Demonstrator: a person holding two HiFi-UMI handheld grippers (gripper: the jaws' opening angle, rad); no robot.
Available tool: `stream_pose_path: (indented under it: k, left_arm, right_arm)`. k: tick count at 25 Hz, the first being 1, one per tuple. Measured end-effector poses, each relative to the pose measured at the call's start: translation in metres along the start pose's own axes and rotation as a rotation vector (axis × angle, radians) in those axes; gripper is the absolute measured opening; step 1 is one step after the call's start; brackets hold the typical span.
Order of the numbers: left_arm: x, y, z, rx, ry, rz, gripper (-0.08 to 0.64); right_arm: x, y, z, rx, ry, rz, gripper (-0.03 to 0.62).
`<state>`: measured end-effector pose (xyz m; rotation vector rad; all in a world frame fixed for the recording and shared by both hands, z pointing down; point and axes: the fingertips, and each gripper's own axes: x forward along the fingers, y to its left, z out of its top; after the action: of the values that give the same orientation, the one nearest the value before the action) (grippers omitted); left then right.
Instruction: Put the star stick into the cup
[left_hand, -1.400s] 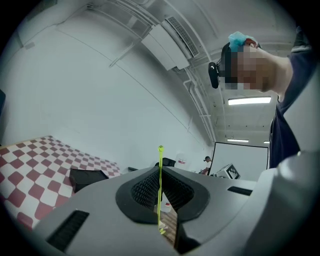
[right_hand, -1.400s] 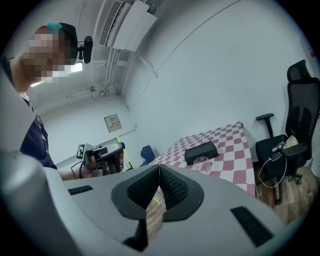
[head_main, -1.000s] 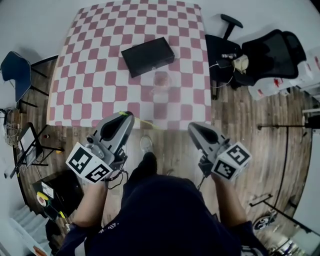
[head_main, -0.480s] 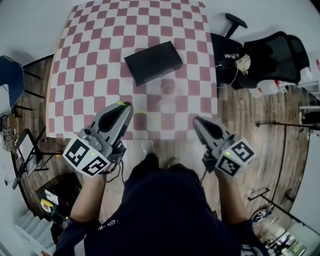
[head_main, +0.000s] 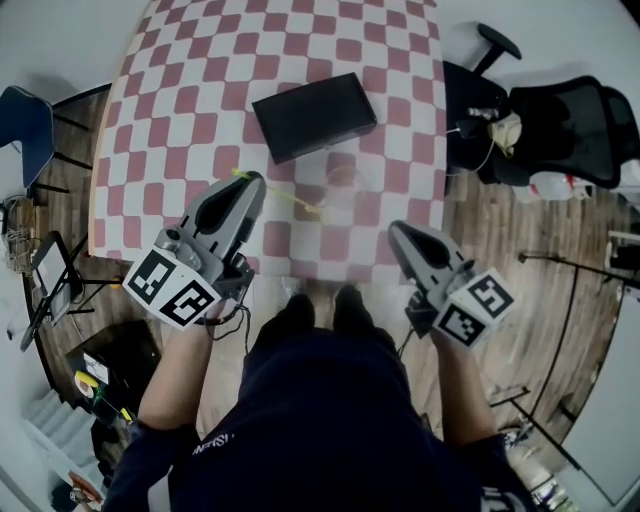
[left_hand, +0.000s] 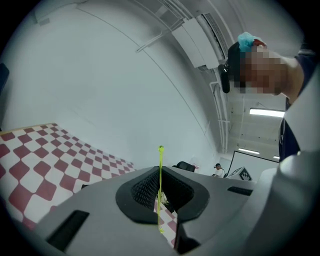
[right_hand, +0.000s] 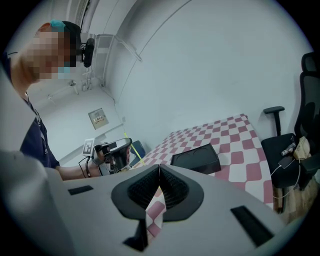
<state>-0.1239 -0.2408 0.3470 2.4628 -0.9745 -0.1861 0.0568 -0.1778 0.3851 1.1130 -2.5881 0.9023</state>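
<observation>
Star stick (left_hand: 160, 167) sits clamped in the left hand-held gripper (head_main: 252, 182), protruding past its jaws.

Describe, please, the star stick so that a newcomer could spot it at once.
Start at the red-and-white checkered table; the left gripper hangs over its near edge. Pinched crosswise in its shut jaws is the star stick, a hair-thin yellow-green rod. Nothing else is that thin or bright: the nearby black box is broad, flat and dark.
</observation>
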Motion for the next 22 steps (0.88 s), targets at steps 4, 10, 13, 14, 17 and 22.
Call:
stream_pose_path:
  k: [4, 10, 13, 14, 17, 22]
  left_arm:
    - [0.016, 0.013, -0.008, -0.061, -0.017, 0.086, 0.037]
    - [0.043, 0.034, -0.035, -0.133, -0.019, 0.194, 0.037]
    - [0.056, 0.044, -0.053, -0.183, -0.015, 0.24, 0.037]
    - [0.061, 0.047, -0.06, -0.191, -0.01, 0.253, 0.037]
    - [0.073, 0.053, -0.077, -0.201, 0.012, 0.28, 0.038]
    - [0.085, 0.062, -0.104, -0.213, 0.05, 0.31, 0.038]
  right_arm:
    - [0.002, -0.02, 0.0, 0.008, 0.032, 0.053, 0.017]
    - [-0.002, -0.061, -0.001, 0.024, 0.065, 0.084, 0.017]
    - [-0.006, -0.077, -0.007, 0.046, 0.084, 0.093, 0.017]
    - [-0.006, -0.082, -0.01, 0.055, 0.09, 0.096, 0.017]
    - [-0.008, -0.094, -0.016, 0.075, 0.108, 0.103, 0.017]
    - [-0.009, -0.106, -0.024, 0.087, 0.137, 0.113, 0.017]
